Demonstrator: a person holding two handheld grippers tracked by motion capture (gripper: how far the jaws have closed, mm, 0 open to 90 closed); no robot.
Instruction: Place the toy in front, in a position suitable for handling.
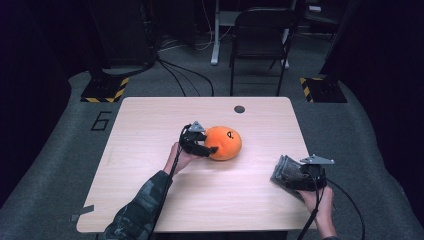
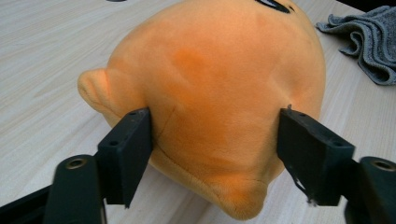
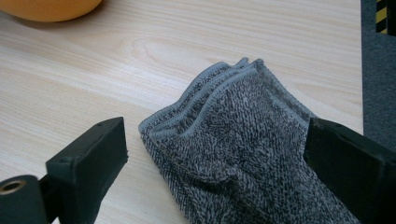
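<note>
A round orange plush toy (image 1: 225, 142) lies near the middle of the light wooden table (image 1: 150, 130). My left gripper (image 1: 212, 149) reaches it from the left. In the left gripper view its two black jaws sit against the plush toy's (image 2: 215, 70) sides and dent the fabric, so the left gripper (image 2: 215, 135) is shut on it. A folded grey towel (image 1: 285, 172) lies at the table's right front. My right gripper (image 1: 295, 177) stands over it. In the right gripper view the open jaws straddle the towel (image 3: 233, 140), with a gap at the left jaw.
A small dark round hole (image 1: 239, 109) sits near the table's far edge. A black folding chair (image 1: 260, 35) stands behind the table, with cables on the floor. The towel (image 2: 373, 42) lies close to the table's right edge.
</note>
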